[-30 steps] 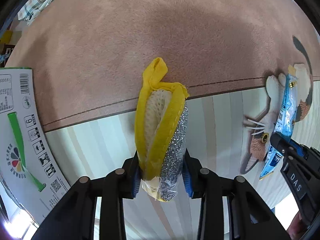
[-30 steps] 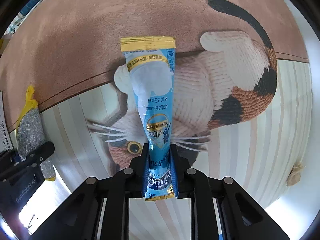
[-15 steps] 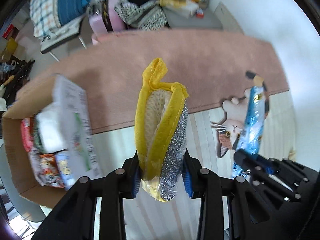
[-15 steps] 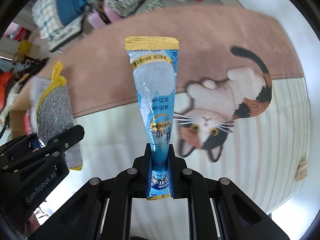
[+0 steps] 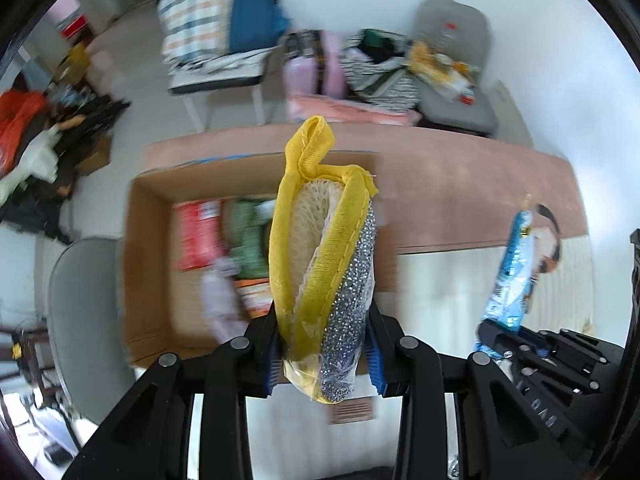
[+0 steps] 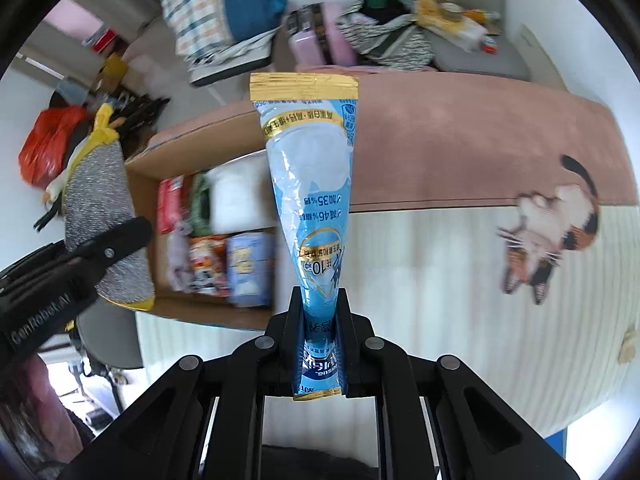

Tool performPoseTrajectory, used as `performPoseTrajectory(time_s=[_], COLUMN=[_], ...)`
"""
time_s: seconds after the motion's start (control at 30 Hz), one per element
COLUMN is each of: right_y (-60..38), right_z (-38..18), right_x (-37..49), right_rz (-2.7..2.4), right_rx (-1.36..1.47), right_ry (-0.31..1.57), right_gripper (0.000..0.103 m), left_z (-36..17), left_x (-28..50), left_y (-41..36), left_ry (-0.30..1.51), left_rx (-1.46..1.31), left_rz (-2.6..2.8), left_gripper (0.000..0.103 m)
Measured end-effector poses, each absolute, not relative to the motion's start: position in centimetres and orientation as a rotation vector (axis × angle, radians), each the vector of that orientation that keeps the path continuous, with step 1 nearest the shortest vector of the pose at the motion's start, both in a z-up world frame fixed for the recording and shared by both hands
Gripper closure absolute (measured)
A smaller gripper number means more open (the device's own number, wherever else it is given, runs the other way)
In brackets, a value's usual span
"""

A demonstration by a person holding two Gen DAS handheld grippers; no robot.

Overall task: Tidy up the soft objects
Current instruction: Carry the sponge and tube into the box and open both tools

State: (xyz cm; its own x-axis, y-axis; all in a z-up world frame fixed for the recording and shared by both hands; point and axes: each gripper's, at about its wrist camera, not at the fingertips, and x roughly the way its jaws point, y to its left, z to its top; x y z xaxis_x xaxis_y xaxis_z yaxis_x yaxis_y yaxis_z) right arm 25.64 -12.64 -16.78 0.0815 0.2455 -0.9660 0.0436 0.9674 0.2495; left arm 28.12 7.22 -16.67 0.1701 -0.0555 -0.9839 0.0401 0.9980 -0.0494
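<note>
My left gripper [image 5: 326, 354] is shut on a yellow-edged scrubbing sponge with a silver glitter side [image 5: 328, 248], held high above an open cardboard box [image 5: 148, 216]. The sponge also shows in the right wrist view [image 6: 100, 216]. My right gripper [image 6: 320, 344] is shut on a blue and gold snack pouch [image 6: 310, 184], held upright in the air. The pouch also shows in the left wrist view [image 5: 512, 276]. The box [image 6: 140, 184] holds several packets and soft items.
A pink and striped rug with a cat picture [image 6: 552, 236] covers the floor. Chairs with clothes, bags and clutter [image 5: 224, 36] stand at the far side. A grey chair [image 5: 84, 312] is left of the box.
Both grippers have risen and tilted up, each still holding its item. The view has gone from rug close-up to the whole room. The open box now lies under the left gripper.
</note>
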Motion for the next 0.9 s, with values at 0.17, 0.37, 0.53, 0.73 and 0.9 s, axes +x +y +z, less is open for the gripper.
performPoseTrajectory(time_s=[0.17, 0.37, 0.53, 0.73, 0.9], right_y=[-6.5, -3.3, -2.1, -1.6, -1.4], right_z=[-19.6, -25.8, -29.7, -33.1, -34.2], right_x=[27.5, 30.3, 31.7, 32.5, 32.7], right_rz=[0.146, 0.077, 0.019, -0.034, -0.040], right_rx=[0.177, 0.100, 0.054, 0.025, 0.028], right_ry=[1.530, 1.624, 1.675, 1.714, 1.747], right_gripper=[0.090, 0.090, 0.090, 0.089, 0.073], left_z=[-20.9, -28.0, -32.1, -35.3, -35.5], left_x=[29.4, 31.6, 32.8, 33.8, 34.1], left_y=[14.0, 19.3, 20.7, 21.7, 21.5], left_ry=[1.490, 1.661, 1.743, 1.814, 1.817], left_rx=[-0.025, -0.093, -0.047, -0.047, -0.076], left_rz=[0.016, 0.040, 0.052, 0.059, 0.035], left_gripper=[0.072, 0.072, 0.072, 0.069, 0.048])
